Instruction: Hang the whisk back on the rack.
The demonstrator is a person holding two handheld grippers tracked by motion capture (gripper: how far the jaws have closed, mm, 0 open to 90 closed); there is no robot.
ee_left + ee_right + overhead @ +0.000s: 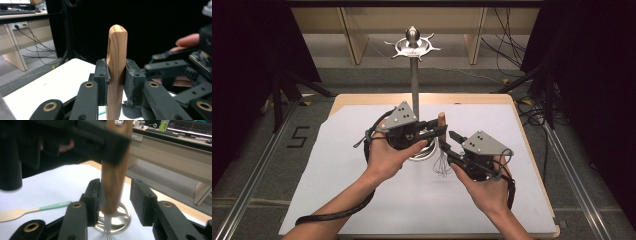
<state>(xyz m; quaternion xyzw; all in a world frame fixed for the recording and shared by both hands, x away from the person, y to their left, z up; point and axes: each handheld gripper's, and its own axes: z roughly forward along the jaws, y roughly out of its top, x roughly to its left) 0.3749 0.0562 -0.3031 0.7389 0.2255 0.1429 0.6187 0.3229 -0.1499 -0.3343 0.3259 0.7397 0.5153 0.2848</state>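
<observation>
Whisk [116, 70] upright, pale wood handle; wire loops [441, 165] below.

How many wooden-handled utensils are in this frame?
2. A whisk stands upright, its wooden handle clamped in the left hand-held gripper; a spoon with a green handle lies on the white cloth. Others may be hidden behind the hands.

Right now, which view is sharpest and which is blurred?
Left gripper view: wooden handle crisp between the shut jaws, wood grain readable; background black. Right gripper view: same handle smeared and soft, left gripper up close also blurred. High view: evenly lit, small, whisk wires faint.
</observation>
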